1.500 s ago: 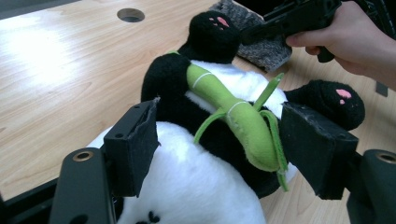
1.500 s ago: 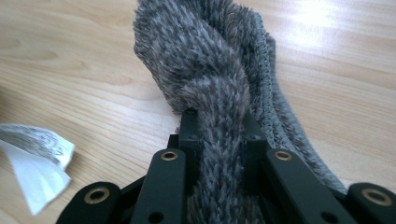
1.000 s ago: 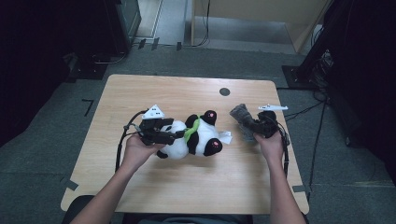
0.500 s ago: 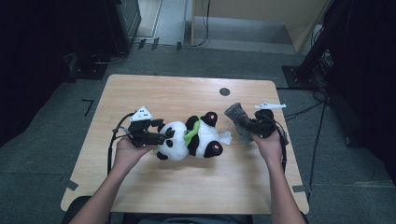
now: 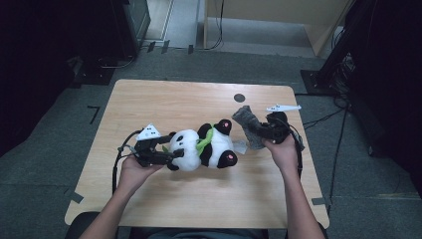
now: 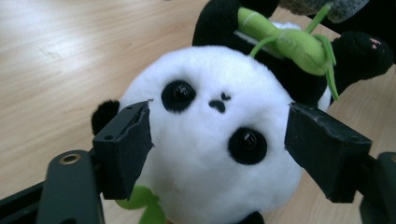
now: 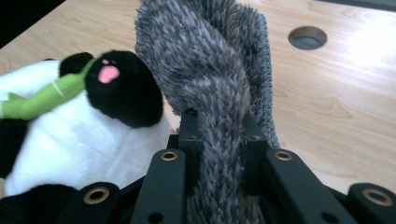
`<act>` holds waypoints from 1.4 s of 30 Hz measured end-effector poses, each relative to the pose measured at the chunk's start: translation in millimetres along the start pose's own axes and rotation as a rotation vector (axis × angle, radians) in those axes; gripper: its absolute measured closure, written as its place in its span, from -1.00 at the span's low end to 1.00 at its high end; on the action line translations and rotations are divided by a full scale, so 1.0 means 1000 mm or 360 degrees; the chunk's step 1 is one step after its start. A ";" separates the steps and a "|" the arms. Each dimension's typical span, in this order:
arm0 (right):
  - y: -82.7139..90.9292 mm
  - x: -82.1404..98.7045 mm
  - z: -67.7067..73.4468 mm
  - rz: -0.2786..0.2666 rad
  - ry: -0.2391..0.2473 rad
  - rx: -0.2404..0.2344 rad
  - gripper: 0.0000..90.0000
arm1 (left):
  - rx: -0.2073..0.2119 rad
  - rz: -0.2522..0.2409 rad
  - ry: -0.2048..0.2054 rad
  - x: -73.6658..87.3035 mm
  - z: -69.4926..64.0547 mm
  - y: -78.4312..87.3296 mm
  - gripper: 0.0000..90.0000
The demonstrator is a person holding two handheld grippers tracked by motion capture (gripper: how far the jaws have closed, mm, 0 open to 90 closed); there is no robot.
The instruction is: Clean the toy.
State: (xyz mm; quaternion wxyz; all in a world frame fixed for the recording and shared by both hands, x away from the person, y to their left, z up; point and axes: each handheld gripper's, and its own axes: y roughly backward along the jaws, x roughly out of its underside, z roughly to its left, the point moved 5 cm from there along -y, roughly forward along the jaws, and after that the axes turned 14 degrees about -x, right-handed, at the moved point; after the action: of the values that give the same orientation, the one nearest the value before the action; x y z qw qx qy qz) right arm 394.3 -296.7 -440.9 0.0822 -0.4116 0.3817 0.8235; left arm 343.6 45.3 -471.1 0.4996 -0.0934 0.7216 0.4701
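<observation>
A black-and-white plush panda (image 5: 211,149) with a green bamboo sprig (image 6: 289,42) lies on its back mid-table, head toward my left hand. My left gripper (image 5: 173,148) has its jaws either side of the panda's head (image 6: 215,154). They have just been opening, and the pads stand at the fur without squeezing it. Above the table to the right, my right gripper (image 5: 255,132) is shut on a grey fuzzy cloth (image 5: 247,122). The cloth (image 7: 210,60) stands up from the jaws (image 7: 219,126), beside the panda's foot (image 7: 116,88).
The wooden table (image 5: 164,99) has a round cable hole (image 5: 239,97) near its far edge, just behind the cloth. Dark equipment and cables lie on the floor around the table. Both forearms come in from the near edge.
My left gripper has drawn back to the left, off the panda's body to its head. The right gripper has lifted the grey cloth a little. The panda has stayed roughly in place.
</observation>
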 end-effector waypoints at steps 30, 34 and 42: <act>-0.030 -0.050 0.082 0.0079 0.0270 -0.0234 0.72 | -0.0091 -0.0026 -0.0008 0.038 -0.010 -0.030 -0.99; -0.038 -0.054 0.088 0.0093 0.0291 -0.0262 0.72 | -0.0112 -0.0034 -0.0022 0.039 -0.010 -0.030 -0.94; -0.066 -0.063 0.098 0.0157 0.0321 -0.0357 0.72 | -0.0107 -0.0051 -0.0012 0.041 -0.009 -0.027 -0.63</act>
State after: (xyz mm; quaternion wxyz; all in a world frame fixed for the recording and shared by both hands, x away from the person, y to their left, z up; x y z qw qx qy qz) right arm 404.5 -171.3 -395.3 -0.0436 -0.4797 0.3134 0.8184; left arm 334.4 37.1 -519.4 0.5064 -0.1198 0.7019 0.4864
